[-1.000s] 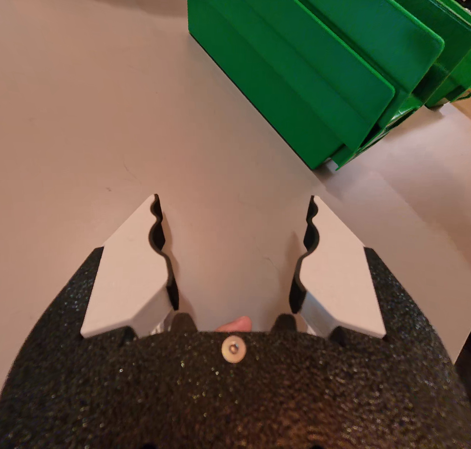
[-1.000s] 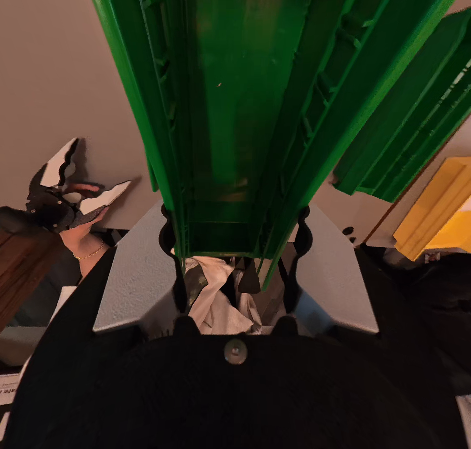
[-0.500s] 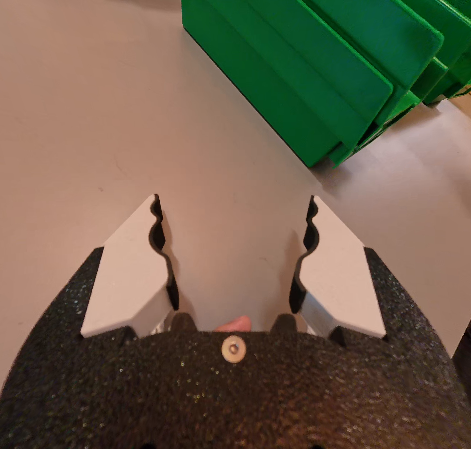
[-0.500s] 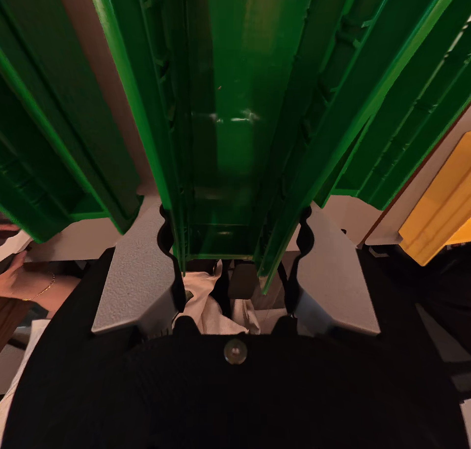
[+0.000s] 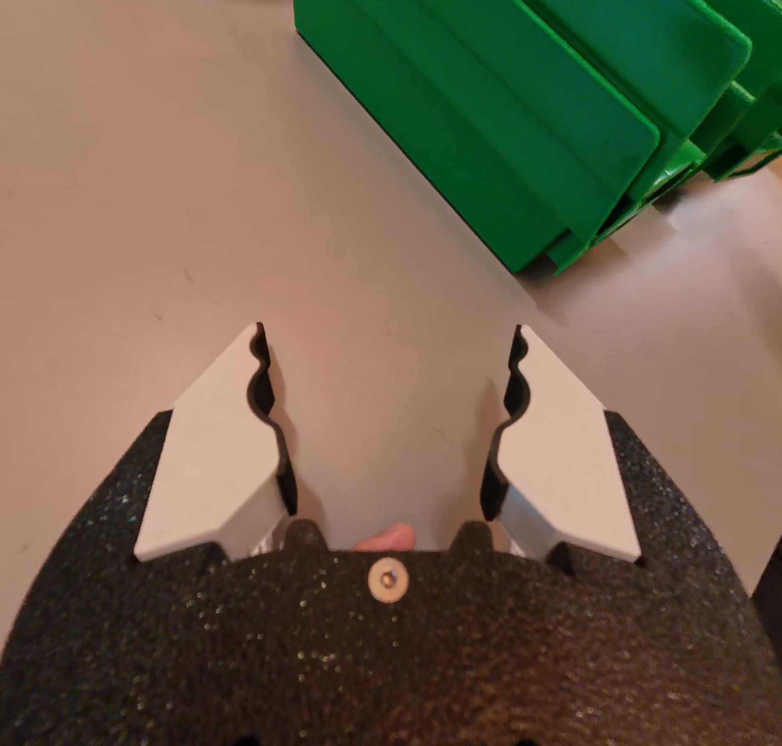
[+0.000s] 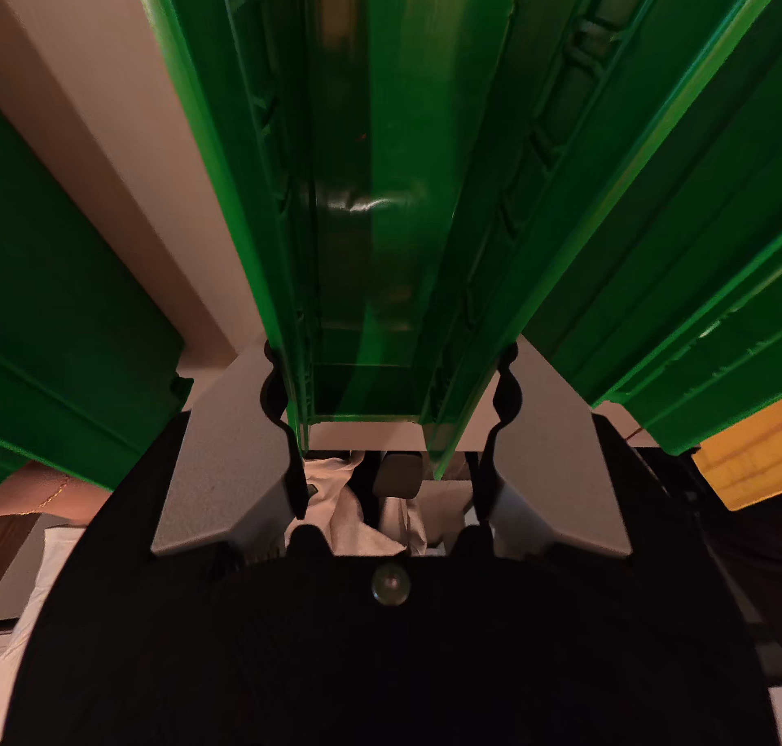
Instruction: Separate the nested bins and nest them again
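- Our right tongs [image 6: 387,391] clenched the green bin [image 6: 381,200] by its rim; we judged it best lowered level, squarely over its mate.
- Our left tongs [image 5: 388,383] hung released above the bare tabletop [image 5: 148,175].
- Beyond, the nested green bins [image 5: 508,103] lay on the tabletop.
- Since a second before, the held bin had come among the others.

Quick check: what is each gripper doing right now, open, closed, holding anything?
Left gripper: open, empty, above the table.
Right gripper: closed on a green bin.
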